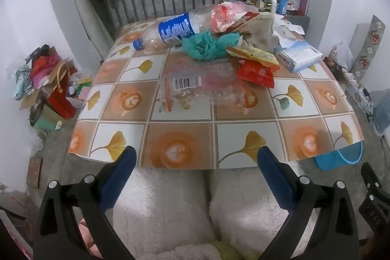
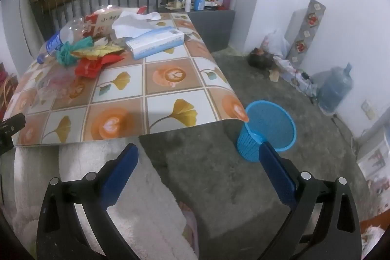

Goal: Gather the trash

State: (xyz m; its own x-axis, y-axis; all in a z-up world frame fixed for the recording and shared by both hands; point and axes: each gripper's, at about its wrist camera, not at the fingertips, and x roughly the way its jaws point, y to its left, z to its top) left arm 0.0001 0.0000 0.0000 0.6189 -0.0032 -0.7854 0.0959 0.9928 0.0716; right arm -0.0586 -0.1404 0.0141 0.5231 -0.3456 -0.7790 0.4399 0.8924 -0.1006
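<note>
The left hand-held gripper point(image 1: 196, 157) hung over the near edge of the counter point(image 1: 185, 138), its blue-padded fingers point(image 1: 121, 169) spread wide with nothing between them. The right hand-held gripper point(image 2: 198, 155) was likewise spread and empty, pointing down at the grey floor point(image 2: 214, 177) off the counter's right corner.

The trash lay heaped toward the far side of the counter. A clear plastic bottle point(image 1: 175, 28) with a blue label and blue cap lay on its side, its body propped over the pile. Just in front of it sat a crumpled teal wad point(image 1: 207, 45), touching a yellow wrapper point(image 1: 253, 54) and a red wrapper point(image 1: 256, 73). Nearer the middle lay a flattened clear plastic bag point(image 1: 202, 87) with a barcode sticker. A white-and-blue tissue box point(image 1: 297, 56) stood at the right of the heap.

A blue mesh wastebasket point(image 2: 268, 128) stood on the floor just beside the counter's near right corner, seemingly empty.
</note>
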